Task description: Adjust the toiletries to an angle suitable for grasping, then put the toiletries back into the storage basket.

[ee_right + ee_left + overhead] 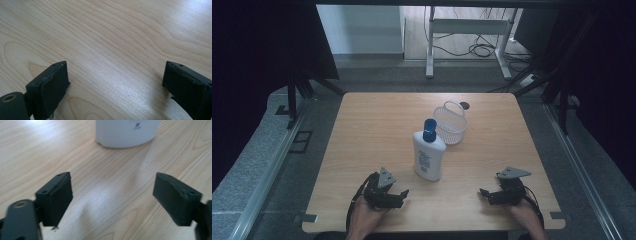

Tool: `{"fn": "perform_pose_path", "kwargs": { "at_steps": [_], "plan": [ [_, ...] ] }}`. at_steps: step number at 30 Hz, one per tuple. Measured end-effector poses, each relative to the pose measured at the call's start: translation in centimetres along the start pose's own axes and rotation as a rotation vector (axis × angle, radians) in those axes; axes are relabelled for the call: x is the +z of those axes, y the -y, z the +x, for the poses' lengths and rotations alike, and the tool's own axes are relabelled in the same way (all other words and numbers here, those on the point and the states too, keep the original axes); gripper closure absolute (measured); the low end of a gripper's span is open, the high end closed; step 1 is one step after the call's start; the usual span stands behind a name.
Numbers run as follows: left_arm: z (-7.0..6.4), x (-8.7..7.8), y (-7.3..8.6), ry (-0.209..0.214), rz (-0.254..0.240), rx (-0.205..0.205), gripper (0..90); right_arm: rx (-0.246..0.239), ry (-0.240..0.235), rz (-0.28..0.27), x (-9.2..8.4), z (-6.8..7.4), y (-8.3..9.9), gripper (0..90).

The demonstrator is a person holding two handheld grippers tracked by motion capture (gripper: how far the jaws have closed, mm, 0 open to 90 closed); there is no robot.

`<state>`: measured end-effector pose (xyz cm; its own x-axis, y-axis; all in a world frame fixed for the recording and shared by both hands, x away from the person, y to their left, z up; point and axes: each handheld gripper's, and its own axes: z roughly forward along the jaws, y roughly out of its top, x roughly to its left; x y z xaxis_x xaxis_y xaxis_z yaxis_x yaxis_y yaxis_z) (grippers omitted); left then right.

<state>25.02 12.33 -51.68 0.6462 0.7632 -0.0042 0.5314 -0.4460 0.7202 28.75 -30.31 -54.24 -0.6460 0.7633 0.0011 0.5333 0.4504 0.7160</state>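
Two hand-held grippers rest low over the near edge of a light wooden table (pixel 377 125), one in each of the person's hands. The left gripper (pixel 401 196) sits at the near left, its jaws spread wide apart and holding nothing; in the left gripper view (pixel 113 200) bare wood grain lies between the two black jaws, and the base of a white bottle (pixel 127 132) stands just ahead of them, not touching. The right gripper (pixel 484 194) sits at the near right, well apart from the left one, jaws likewise spread wide and empty; in the right gripper view (pixel 115 87) bare tabletop lies between and beyond them. Each gripper carries a grey three-cornered plate on top and trails a dark cable toward the person.

The white bottle (pixel 428 156), with a blue cap (pixel 429 130) and a printed label on its face, stands upright near the middle of the table, closer to the left gripper than to the right. Just behind it and to its right sits a small white mesh basket (pixel 451 122) with a loop handle; whether the basket touches the bottle cannot be told. The basket's contents cannot be made out.

Beyond the far table edge, a grey floor (pixel 377 75) carries a white metal frame (pixel 467 30) and loose cables (pixel 482 49).
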Motion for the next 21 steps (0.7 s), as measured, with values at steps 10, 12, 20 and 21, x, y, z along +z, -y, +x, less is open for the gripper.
{"fn": "perform_pose_path", "kwargs": {
  "at_steps": [10, 12, 20, 21],
  "plan": [
    [-0.1, 1.4, 1.4, -0.001, 0.076, -0.013, 12.5, 0.001, 0.0, 0.0, 0.0, 0.0, 0.0, 6.3],
    [0.0, 1.7, 1.6, 0.001, 0.079, -0.021, 12.3, 0.001, 0.001, 0.0, 0.0, 0.0, 0.0, 6.3],
    [0.5, 1.7, 2.1, 0.001, 0.042, -0.038, 11.8, 0.002, -0.001, -0.001, 0.0, 0.0, 0.0, 6.5],
    [0.5, 1.7, 2.1, 0.001, 0.041, -0.039, 11.8, 0.001, -0.001, -0.001, 0.0, 0.0, 0.0, 6.5]
  ]
}}
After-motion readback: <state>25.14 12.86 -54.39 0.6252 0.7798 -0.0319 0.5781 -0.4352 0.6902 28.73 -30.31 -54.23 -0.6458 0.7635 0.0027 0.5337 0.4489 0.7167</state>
